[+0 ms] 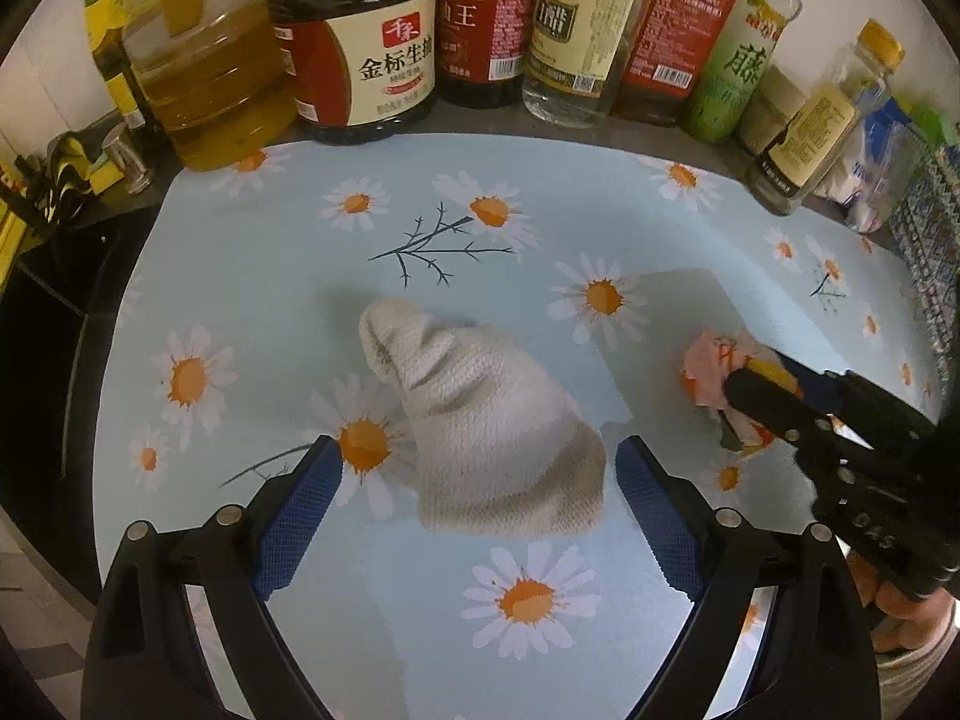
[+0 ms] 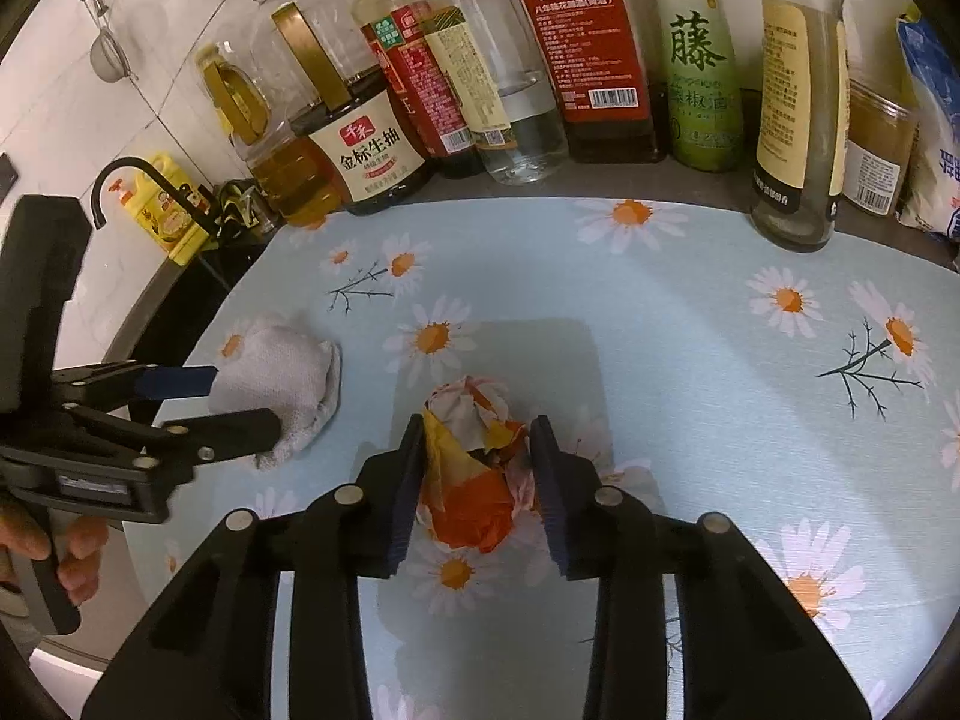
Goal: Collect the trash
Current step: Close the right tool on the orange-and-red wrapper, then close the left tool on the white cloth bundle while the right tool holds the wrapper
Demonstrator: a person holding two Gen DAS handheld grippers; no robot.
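Observation:
A crumpled white woven cloth [image 1: 480, 420] lies on the daisy-print blue mat [image 1: 252, 276]. My left gripper [image 1: 477, 456] is open, its blue pads on either side of the cloth's near end without touching it. A crumpled orange, yellow and white paper wrapper [image 2: 474, 468] lies further right on the mat. My right gripper [image 2: 477, 438] is shut on the wrapper, its pads pressed to both sides. The wrapper [image 1: 717, 372] and right gripper [image 1: 744, 390] also show in the left wrist view. The cloth [image 2: 282, 387] and left gripper [image 2: 240, 402] show at left in the right wrist view.
A row of oil, soy sauce and vinegar bottles [image 1: 366, 54] stands along the mat's far edge against the wall. One tall bottle [image 2: 798, 96] stands on the mat's far right corner. A black faucet [image 2: 120, 180] and sink edge lie left. Bags [image 2: 930, 120] stand far right.

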